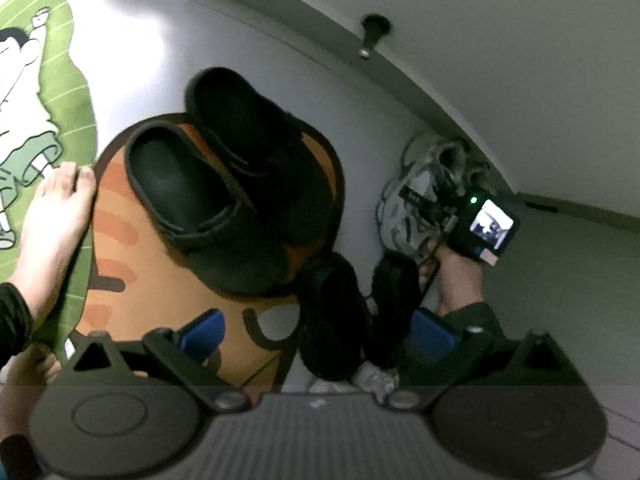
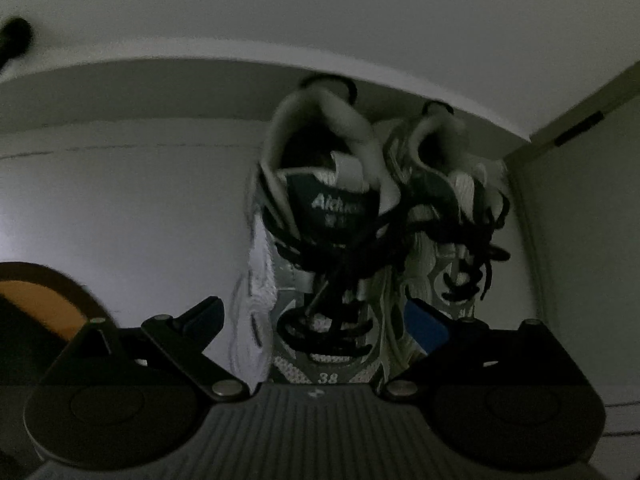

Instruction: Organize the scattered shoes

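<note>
Right gripper (image 2: 316,320) jaws wide, straddling the near sneaker (image 2: 320,248) without pressing it; that shoe stands on the floor (image 2: 120,184) by the wall (image 2: 280,12), its mate (image 2: 452,208) just beside it on the right, laces (image 2: 460,248) of both loose and tangled together. Left gripper (image 1: 316,338) also spread, nothing clamped; a dark pair of furry slippers (image 1: 336,312) sits between its blue pads (image 1: 200,336), contact cannot be told. Two black clogs (image 1: 224,184) rest side by side on the orange mat (image 1: 160,300); a bare foot (image 1: 56,220) at the mat's edge beside the green mat (image 1: 60,120). Risks, as judgement: pulling the right tool away could snag a lace on a fingertip and drag or tip one sneaker, spoiling the pairing; the blue pad lies close to the mate and could nudge it; dim light makes clearance hard to read. Containers: none visible; no rack, box or bin; shoes sit on floor and mat only.
</note>
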Demonstrator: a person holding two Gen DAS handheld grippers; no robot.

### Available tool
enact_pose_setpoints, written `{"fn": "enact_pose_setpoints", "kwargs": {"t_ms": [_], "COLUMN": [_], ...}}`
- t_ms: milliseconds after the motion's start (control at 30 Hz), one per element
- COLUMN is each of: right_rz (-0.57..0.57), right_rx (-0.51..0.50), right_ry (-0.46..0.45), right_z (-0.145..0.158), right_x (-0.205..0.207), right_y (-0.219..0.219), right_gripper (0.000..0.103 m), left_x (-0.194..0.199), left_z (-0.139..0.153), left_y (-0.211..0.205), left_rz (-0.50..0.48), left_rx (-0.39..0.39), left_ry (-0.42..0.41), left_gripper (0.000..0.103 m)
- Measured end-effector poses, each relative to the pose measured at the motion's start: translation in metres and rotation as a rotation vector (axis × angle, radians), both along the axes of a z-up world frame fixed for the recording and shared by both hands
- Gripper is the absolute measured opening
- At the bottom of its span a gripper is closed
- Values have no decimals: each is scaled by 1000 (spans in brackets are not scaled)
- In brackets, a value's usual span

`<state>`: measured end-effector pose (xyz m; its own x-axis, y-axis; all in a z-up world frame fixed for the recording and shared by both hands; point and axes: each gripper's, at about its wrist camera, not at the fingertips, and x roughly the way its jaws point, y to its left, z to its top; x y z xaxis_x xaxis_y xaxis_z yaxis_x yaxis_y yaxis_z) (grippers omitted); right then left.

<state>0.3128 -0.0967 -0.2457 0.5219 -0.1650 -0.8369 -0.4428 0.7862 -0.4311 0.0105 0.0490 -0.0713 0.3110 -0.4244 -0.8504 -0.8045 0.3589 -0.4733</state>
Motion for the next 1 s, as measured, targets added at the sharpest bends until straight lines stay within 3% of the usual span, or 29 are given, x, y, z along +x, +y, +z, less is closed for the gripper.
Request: {"fn": "enact_pose_setpoints", "kwargs": {"t_ms": [167,233,300,400,533,833,1000], "right_rz": [-2,-48,-74,-15,78,26,101], "right_rx": [-37,-40,-8,44,23,10,-29], "right_ry": [-6,3,-10,-1,-13,-24,-44], "right_z": [-19,-23,-19,-18,-21,-19,-20], "right_x": [20,25,27,22,17,32,22], "right_y": [11,13,13,13,20,23,29], "right_gripper": [98,91,86,85,85,85,91], "left_x": [-7,-7,-7,-3,6,9,4], "left_z": [-3,-6,-9,-7,-3,-9,-12], "left_y": [10,14,18,18,11,1,-3], "left_rz": [1,8,19,25,-25,-47,-52], "left_rx": [17,22,27,34,39,32,26], "left_ry": [17,31,47,42,23,40,46], "left_gripper": [101,101,101,101,101,101,101]}}
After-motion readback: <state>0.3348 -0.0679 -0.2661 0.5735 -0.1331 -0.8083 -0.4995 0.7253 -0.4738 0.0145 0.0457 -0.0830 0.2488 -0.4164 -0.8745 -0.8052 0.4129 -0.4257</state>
